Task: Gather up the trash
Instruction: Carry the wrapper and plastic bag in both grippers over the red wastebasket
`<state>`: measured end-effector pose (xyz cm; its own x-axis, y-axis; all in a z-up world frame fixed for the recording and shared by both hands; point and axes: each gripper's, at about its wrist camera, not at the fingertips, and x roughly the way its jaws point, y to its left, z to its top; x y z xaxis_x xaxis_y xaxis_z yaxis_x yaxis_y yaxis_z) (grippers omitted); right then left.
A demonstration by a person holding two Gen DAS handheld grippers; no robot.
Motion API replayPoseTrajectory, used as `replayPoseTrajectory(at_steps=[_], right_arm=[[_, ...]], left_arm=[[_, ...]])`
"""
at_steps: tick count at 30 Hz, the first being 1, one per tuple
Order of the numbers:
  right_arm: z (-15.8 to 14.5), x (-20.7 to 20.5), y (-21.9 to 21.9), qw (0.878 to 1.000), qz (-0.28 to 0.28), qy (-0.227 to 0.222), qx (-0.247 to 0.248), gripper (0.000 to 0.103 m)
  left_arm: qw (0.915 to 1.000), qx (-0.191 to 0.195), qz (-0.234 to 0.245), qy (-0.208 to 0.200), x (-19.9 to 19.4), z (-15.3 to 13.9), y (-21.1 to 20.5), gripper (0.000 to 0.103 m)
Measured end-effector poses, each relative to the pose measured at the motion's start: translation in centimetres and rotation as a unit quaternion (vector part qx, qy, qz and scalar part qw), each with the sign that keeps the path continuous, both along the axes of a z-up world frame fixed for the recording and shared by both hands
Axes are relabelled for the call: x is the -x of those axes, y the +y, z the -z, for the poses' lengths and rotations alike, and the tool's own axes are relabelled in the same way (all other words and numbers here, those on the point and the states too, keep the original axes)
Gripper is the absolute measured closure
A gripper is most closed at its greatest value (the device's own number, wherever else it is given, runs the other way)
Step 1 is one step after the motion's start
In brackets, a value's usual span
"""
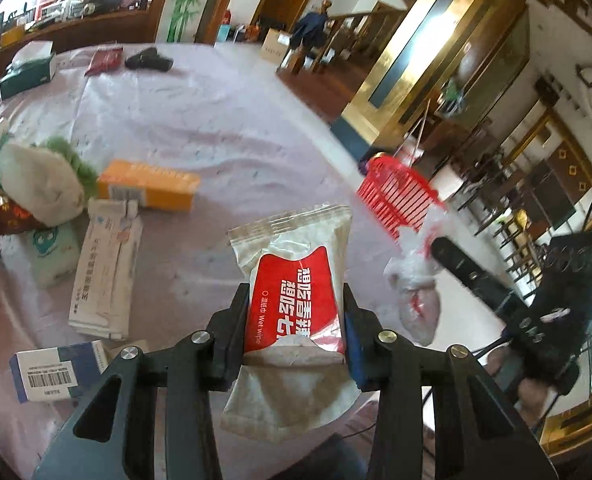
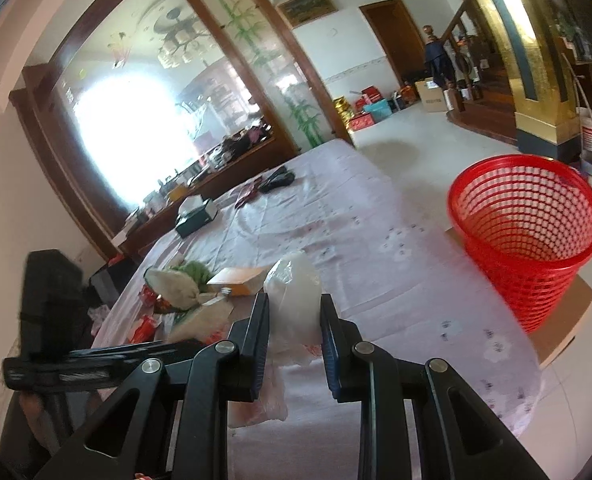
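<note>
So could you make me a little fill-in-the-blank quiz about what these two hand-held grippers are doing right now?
1. The left hand-held gripper holds a red and white ____ packet.
2. The right hand-held gripper is shut on a crumpled plastic ____.
3. The mesh basket standing past the table's edge is coloured ____.
4. The orange box lies on the ____.

Missing words: wet wipe; bag; red; table

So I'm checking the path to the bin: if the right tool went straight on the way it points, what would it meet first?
Probably the lilac tablecloth, past the plastic bag that the right tool holds. The red basket stands off to the right of that line. Depth is hard to judge.
</note>
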<state>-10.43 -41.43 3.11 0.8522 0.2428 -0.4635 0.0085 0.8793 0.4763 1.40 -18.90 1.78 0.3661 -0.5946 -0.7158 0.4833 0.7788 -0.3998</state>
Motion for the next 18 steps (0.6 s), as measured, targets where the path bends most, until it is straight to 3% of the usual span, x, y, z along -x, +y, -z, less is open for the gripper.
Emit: replayPoseTrajectory(at_steps=[6,13,18], right_arm=[[-1.7,1.9,-3.1,0.999,0.047,-0.019,0.009,0.078],[-4.8,4.2,-9.2,0.989,0.136,-0.044,0.031,0.078],[-5.5,4.0,-13.1,0.983,0.177,-0.047,0.031,0.078]], left_arm=[[0.9986,0.025,-0.008,-0.045,1.7,-4.0,-3.5,0.063],[0.9955,0.051,0.008,-0.079,1.4,-7.2,-11.0,0.063],[0.9957,0.068,0.042,-0.048,-1.5,-6.2,-16.5,0.063]])
